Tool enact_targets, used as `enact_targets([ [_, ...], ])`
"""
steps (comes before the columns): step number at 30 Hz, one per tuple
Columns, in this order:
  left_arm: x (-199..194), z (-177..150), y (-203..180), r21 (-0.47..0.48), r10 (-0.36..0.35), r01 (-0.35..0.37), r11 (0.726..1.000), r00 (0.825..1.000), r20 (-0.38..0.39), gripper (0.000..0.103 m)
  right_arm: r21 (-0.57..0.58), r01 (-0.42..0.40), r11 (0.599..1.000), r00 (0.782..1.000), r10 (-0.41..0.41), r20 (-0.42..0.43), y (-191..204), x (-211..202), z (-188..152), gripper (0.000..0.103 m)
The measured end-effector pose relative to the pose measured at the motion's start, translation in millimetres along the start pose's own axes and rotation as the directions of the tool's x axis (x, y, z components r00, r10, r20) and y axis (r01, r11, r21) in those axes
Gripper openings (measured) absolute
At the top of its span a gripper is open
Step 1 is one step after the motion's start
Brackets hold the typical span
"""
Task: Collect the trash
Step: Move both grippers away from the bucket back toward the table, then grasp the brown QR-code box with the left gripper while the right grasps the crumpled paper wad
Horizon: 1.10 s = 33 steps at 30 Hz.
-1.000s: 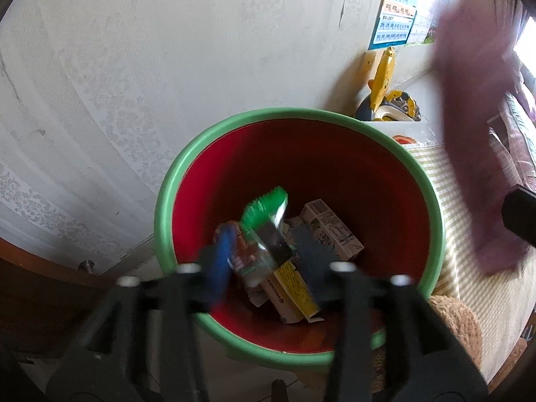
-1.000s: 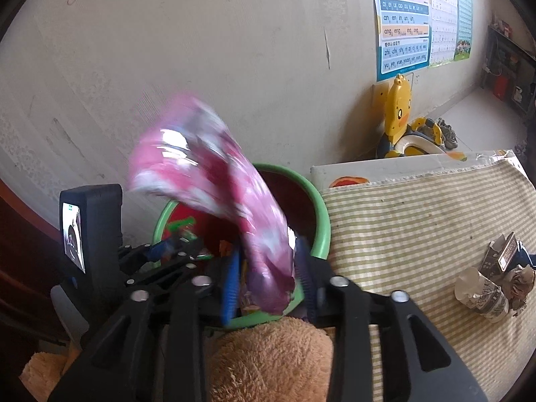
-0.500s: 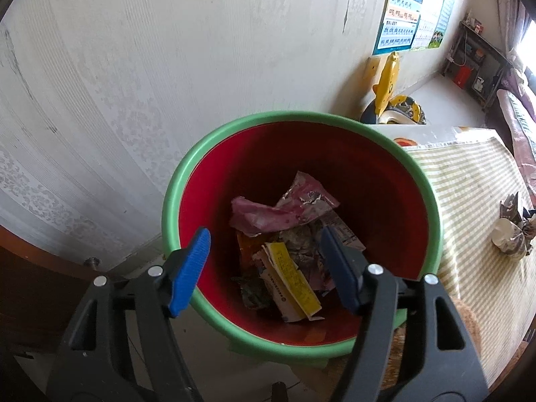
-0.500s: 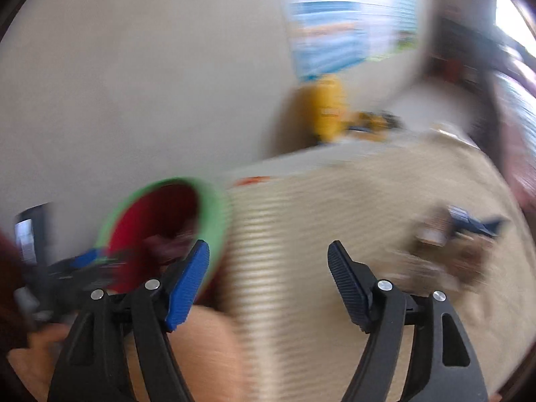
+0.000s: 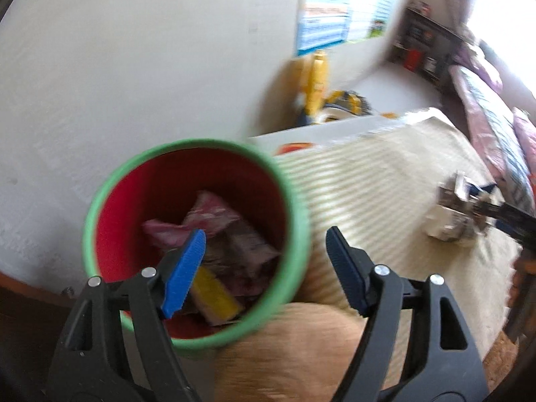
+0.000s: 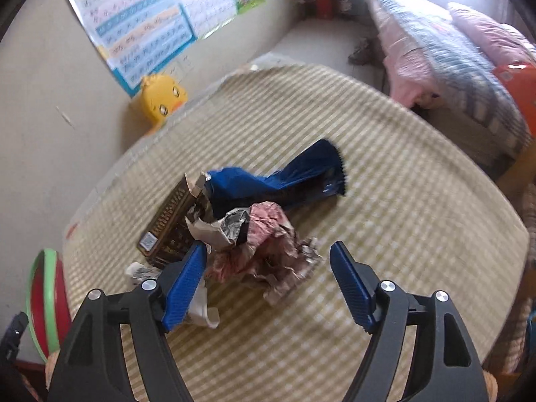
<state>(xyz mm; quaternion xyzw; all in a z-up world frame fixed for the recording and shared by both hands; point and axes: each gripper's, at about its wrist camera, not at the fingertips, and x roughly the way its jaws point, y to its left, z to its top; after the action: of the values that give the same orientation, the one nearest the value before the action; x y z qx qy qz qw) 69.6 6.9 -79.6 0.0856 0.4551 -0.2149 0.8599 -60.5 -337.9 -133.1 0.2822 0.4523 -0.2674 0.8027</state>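
Observation:
A red bin with a green rim (image 5: pixel 110 187) stands at the table's left edge and holds a pink wrapper (image 5: pixel 207 214), a yellow carton (image 5: pixel 214 298) and other trash. It also shows in the right wrist view (image 6: pixel 40 294). My left gripper (image 5: pixel 264 268) is open and empty above the bin's near right rim. My right gripper (image 6: pixel 268 274) is open and empty just above a trash pile on the checked cloth: a crumpled pink wrapper (image 6: pixel 268 254), a blue wrapper (image 6: pixel 274 181) and a dark brown box (image 6: pixel 171 231). The pile also shows in the left wrist view (image 5: pixel 459 211).
A yellow duck toy (image 6: pixel 160 100) and wall posters (image 6: pixel 144 26) are behind the table. A bed with pink bedding (image 6: pixel 452 50) is at the right. A tan plush toy (image 5: pixel 294 345) lies under my left gripper. White paper scraps (image 6: pixel 201 305) lie by my right gripper's left finger.
The left gripper let a bottle fall into the bin and opened. The right gripper dropped the pink wrapper in, opened, and swung right to the pile. The left gripper has shifted right.

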Motion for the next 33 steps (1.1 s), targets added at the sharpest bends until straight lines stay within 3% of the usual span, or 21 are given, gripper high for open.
enact_targets([
  [2, 0, 3, -21, 0.036, -0.030, 0.029, 0.999, 1.000, 0.001, 0.071, 0.009, -0.024, 1.000, 0.999, 0.025, -0.023, -7, 7, 0, 0.040],
  [5, 0, 10, -58, 0.090, -0.051, 0.049, 0.995, 0.998, 0.021, 0.072, 0.015, -0.072, 0.997, 0.997, 0.073, -0.011, -20, -4, -8, 0.026],
  [12, 18, 28, -143, 0.217, -0.146, 0.142, 0.966, 0.989, 0.002, 0.071, -0.018, -0.116, 0.993, 0.992, 0.116, 0.042, -49, -67, -66, 0.026],
  [16, 43, 36, -196, 0.291, -0.154, 0.161, 0.943, 0.987, -0.047, 0.071, 0.017, -0.129, 0.991, 0.990, 0.128, 0.058, -66, -86, -104, 0.026],
  [22, 77, 30, -255, 0.379, -0.139, 0.183, 0.907, 0.980, -0.141, 0.068, -0.013, -0.153, 0.988, 0.984, 0.153, 0.086, -60, -95, -107, 0.028],
  [30, 107, 20, -278, 0.439, -0.075, 0.172, 0.882, 0.971, -0.229, 0.059, -0.025, -0.205, 0.978, 0.972, 0.207, 0.113, -60, -96, -110, 0.028],
  [33, 116, 18, -280, 0.447, -0.040, 0.152, 0.881, 0.967, -0.250, 0.051, -0.020, -0.245, 0.969, 0.964, 0.246, 0.101, -61, -94, -109, 0.028],
])
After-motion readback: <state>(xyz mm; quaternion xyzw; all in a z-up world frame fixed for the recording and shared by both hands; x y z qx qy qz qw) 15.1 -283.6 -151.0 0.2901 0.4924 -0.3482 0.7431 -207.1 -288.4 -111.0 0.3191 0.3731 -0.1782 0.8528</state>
